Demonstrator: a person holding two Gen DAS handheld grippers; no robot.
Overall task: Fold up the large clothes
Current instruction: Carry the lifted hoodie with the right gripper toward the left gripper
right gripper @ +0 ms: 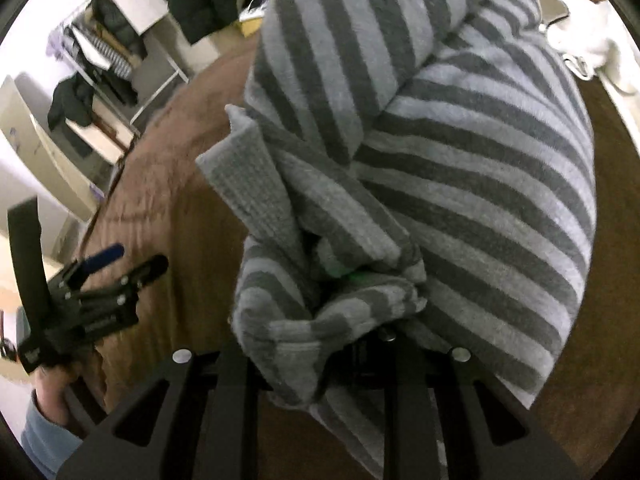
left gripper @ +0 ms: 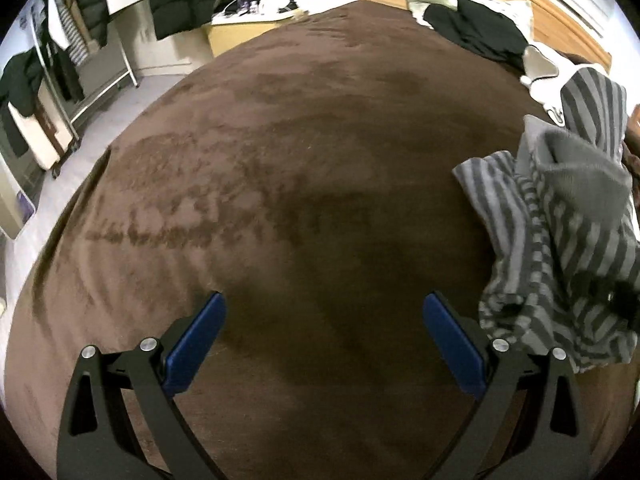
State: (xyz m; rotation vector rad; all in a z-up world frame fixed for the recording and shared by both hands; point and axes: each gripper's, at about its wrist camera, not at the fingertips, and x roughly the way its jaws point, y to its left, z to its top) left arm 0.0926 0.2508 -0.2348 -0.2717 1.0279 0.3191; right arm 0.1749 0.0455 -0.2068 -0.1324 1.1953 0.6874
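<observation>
Looking past my left claw (left gripper: 322, 326), I saw the brown bed cover (left gripper: 304, 152) filling nearly everything ahead and below, bare and fairly smooth. That claw hung over it with its blue pads (left gripper: 196, 340) spread wide and nothing between them.

Off to its right lay the striped grey sweater (left gripper: 560, 248), bunched and crumpled instead of flat. From my right claw (right gripper: 320, 340) the same sweater (right gripper: 460, 168) filled the view, heaped straight ahead and draped over the fingers. The fingertips were buried in the cloth, so I judged them pinched on a fold of it, though the tips themselves were hidden. My left claw (right gripper: 116, 268) showed well off to the left of the heap, apart from it.

Smaller things sat beyond: a dark garment (left gripper: 476, 28) near the far edge of the bed, and a clothes rack (left gripper: 68, 72) on the floor to the left.

As I judged it, the sweater was not yet laid out. To do this well, I would bring the empty left claw across to a matching edge or shoulder, then draw the two apart so the cloth spreads flat over the bare cover before any fold.
</observation>
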